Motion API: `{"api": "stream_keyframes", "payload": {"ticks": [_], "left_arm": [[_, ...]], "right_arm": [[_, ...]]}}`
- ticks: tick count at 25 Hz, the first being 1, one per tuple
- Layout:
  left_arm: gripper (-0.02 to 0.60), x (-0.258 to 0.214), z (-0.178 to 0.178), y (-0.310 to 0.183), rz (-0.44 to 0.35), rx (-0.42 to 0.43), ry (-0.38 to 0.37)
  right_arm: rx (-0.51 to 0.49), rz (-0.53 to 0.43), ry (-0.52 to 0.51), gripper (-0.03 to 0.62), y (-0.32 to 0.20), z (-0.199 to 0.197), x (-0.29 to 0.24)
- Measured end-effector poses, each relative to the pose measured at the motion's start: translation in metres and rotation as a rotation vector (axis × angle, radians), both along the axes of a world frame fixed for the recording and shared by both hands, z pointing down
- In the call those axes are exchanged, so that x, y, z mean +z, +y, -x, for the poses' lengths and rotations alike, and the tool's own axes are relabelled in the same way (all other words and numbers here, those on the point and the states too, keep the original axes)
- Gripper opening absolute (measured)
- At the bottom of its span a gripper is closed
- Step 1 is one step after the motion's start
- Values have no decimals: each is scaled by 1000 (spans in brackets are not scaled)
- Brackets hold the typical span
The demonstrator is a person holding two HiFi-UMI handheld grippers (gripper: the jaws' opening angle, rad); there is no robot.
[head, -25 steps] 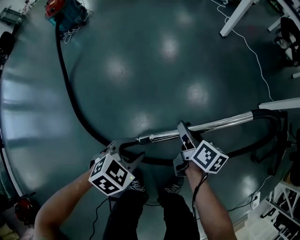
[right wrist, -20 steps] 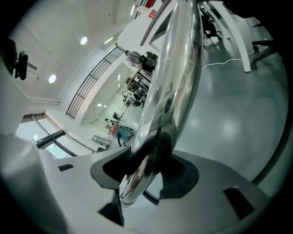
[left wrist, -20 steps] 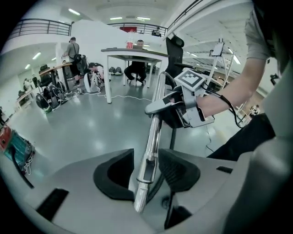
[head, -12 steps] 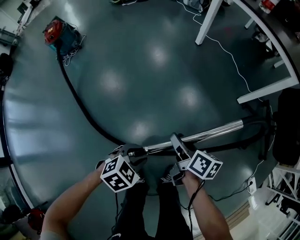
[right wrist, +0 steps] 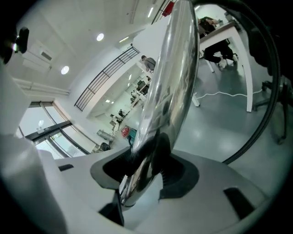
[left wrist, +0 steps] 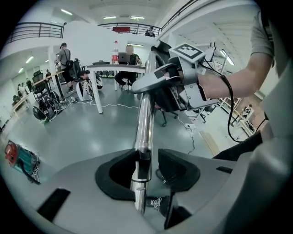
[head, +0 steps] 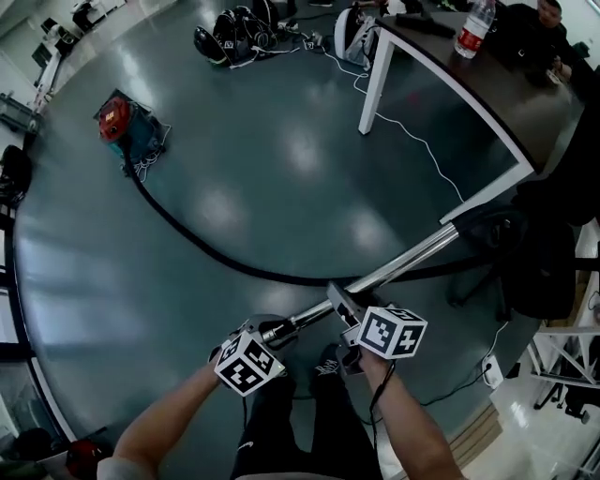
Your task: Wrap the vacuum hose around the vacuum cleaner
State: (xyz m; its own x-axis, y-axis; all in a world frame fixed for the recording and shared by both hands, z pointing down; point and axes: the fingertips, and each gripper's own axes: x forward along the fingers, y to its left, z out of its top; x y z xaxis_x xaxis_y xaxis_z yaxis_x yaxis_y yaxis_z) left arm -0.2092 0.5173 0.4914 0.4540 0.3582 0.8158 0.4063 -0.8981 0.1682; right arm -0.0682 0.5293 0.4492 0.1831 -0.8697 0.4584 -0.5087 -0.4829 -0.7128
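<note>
Both grippers hold the vacuum's metal tube [head: 405, 262]. The left gripper [head: 269, 331] has its fingers [left wrist: 179, 170] pinching the tube's near end, where a black collar sits between the dark pads. The right gripper [head: 337, 300] grips a little farther along, its fingers [right wrist: 182, 176] pressed onto the shiny tube from both sides.

A second ago the tube lay almost level across the head view, low over the floor [head: 281, 169], with the grippers close to it. Since then both hands have come up, and the tube now slants away toward the upper right, its far end beside a dark chair [head: 525, 253]. The grip itself has not changed (same spots on the tube, same finger spread).

The head view has lifted too. The red and teal vacuum cleaner [head: 124, 128] now shows whole at the upper left, standing on the floor well apart from the hands. The black hose [head: 202, 242] runs from it in a long curve across the floor and passes under the tube toward the chair, nowhere wound on the cleaner. A white-legged tabletop [head: 487, 94] with a water bottle [head: 472, 28] on it has come into sight at the upper right.
</note>
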Motion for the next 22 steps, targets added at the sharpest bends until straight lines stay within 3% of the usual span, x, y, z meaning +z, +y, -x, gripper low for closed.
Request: {"api": "stream_keyframes", "payload": {"ticks": [5,9,17,22], "left_arm": [[161,-36,13,14,-10,0,-31],[161,-68,15,3,-49,-39,-2],[161,-169,-15,-37,-215,-51,137],[161,-214,-61,-44,-311,40,243]], "right_arm": [[-161,26,71,189,-8,14,-44],[-260,6,92,189,-23,23,-70],[-439,10,105,189,-35,36,-95],[-523,50,147,189,-37,40,-98]]}}
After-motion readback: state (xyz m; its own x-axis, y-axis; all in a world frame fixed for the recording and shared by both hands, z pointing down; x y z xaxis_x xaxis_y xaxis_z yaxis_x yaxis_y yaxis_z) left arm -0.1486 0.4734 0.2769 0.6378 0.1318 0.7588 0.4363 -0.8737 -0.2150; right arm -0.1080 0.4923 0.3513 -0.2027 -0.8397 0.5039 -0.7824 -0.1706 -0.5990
